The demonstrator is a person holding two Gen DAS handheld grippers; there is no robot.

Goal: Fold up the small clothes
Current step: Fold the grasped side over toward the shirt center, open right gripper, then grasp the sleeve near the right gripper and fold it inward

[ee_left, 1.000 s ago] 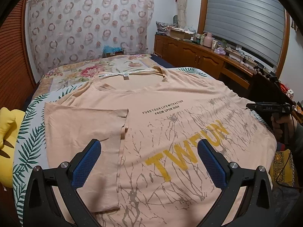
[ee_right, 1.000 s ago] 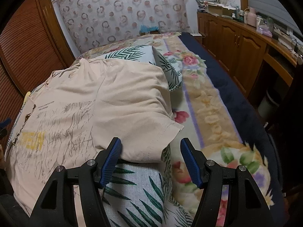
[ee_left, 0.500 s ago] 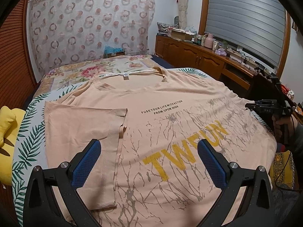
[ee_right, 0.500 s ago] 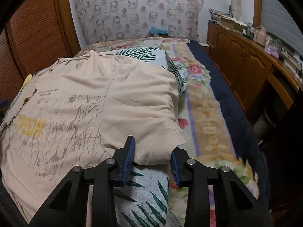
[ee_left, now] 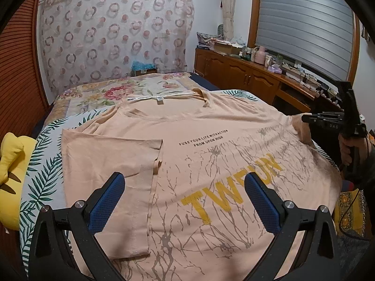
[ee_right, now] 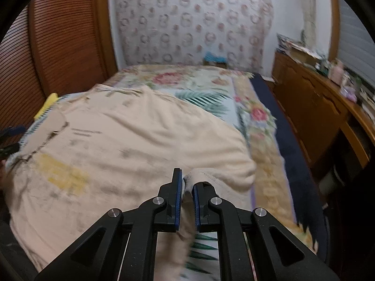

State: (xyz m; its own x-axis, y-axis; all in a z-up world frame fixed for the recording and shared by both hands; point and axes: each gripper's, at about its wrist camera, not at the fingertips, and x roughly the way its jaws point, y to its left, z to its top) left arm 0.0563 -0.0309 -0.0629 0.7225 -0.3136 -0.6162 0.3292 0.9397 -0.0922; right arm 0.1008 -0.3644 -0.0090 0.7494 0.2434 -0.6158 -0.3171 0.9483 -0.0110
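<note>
A peach T-shirt [ee_left: 211,154] with yellow letters lies spread on a leaf-print pad on the bed; its left sleeve [ee_left: 103,154] is folded in over the body. My left gripper [ee_left: 185,196] is open and empty, hovering over the shirt's lower part. In the right wrist view my right gripper [ee_right: 186,192] is shut on the hem of the shirt's right sleeve [ee_right: 201,175] and lifts it off the pad. The right gripper also shows in the left wrist view [ee_left: 328,119] at the shirt's right edge.
A yellow plush toy [ee_left: 11,164] lies at the pad's left edge. A floral blanket [ee_left: 112,91] covers the bed behind the shirt. A wooden cabinet [ee_left: 246,77] with clutter runs along the right wall. A slatted wooden wardrobe [ee_right: 58,42] stands on the left.
My right gripper has closed on the right sleeve hem and raised it, moving in over the shirt. My left gripper has stayed open, nearly still.
</note>
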